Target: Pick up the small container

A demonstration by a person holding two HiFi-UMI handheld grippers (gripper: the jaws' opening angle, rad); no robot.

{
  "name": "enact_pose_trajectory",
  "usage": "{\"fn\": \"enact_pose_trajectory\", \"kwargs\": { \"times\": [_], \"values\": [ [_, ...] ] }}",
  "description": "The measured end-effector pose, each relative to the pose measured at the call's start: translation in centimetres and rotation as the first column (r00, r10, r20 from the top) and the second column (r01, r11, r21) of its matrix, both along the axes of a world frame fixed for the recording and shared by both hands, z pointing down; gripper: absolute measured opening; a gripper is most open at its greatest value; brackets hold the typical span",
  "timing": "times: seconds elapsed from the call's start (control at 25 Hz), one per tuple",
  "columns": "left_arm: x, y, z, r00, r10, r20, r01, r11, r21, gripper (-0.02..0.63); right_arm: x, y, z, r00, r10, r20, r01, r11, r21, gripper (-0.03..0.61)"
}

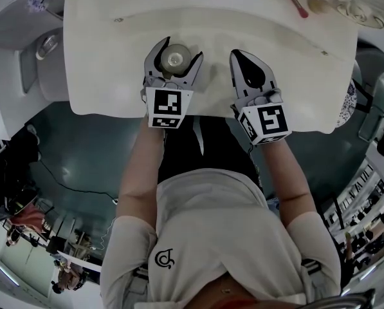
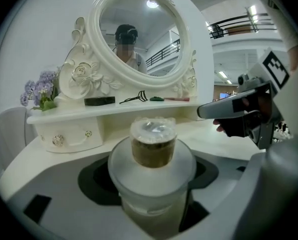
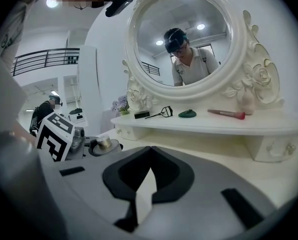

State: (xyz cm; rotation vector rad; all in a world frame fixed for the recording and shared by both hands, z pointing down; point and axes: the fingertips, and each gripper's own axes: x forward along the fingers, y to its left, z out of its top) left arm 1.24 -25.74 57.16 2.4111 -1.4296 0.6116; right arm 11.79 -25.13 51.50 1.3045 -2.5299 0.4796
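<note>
The small container [image 1: 175,59] is a frosted round jar with a golden-brown cap. It stands near the front edge of the white vanity table [image 1: 114,76]. My left gripper [image 1: 179,50] holds it, the jaws wide apart and set against its sides. In the left gripper view the small container [image 2: 152,169] fills the gap of my left gripper [image 2: 152,159]. My right gripper [image 1: 238,54] rests shut to the right of it, holding nothing. In the right gripper view my right gripper [image 3: 149,151] shows both jaws meeting, and the small container [image 3: 105,143] is at far left.
An oval mirror [image 2: 139,34] rises behind a raised shelf [image 3: 213,126]. On the shelf lie a pink brush [image 3: 226,114], a green item [image 3: 187,113], an eyelash curler [image 3: 161,112] and a black box [image 2: 100,101]. Purple flowers [image 2: 39,91] stand at the left end.
</note>
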Motion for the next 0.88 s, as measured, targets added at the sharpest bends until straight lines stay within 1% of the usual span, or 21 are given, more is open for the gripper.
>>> {"fn": "enact_pose_trajectory", "kwargs": {
  "times": [0.16,0.28,0.36,0.44,0.6,0.88],
  "values": [
    [0.3,0.0,0.3,1.000,-0.005,0.002,0.005,1.000,-0.008,0.354,0.7,0.1,-0.1,1.000,0.000,-0.007,0.000,1.000,-0.002,0.008],
    [0.8,0.1,0.0,1.000,-0.003,-0.018,0.003,1.000,-0.022,0.353,1.1,0.0,-0.7,1.000,-0.002,-0.013,0.003,1.000,0.008,0.008],
    [1.0,0.3,-0.7,1.000,0.002,-0.024,-0.003,1.000,-0.018,0.353,1.3,0.0,-1.3,1.000,-0.002,-0.014,0.002,1.000,0.018,0.008],
    [1.2,0.5,-1.8,1.000,0.010,-0.027,-0.011,1.000,-0.020,0.353,1.4,0.0,-2.1,1.000,0.001,-0.012,-0.001,1.000,0.028,0.008],
    [1.4,0.8,-4.4,0.998,0.016,-0.064,-0.018,0.999,-0.032,0.353,1.5,0.0,-4.1,1.000,0.008,-0.005,-0.008,0.998,0.054,0.008],
    [1.8,1.4,-10.7,0.998,0.041,-0.056,-0.040,0.999,0.024,0.353,2.2,0.4,-8.3,1.000,0.025,0.003,-0.025,0.992,0.125,0.008]
  ]
}}
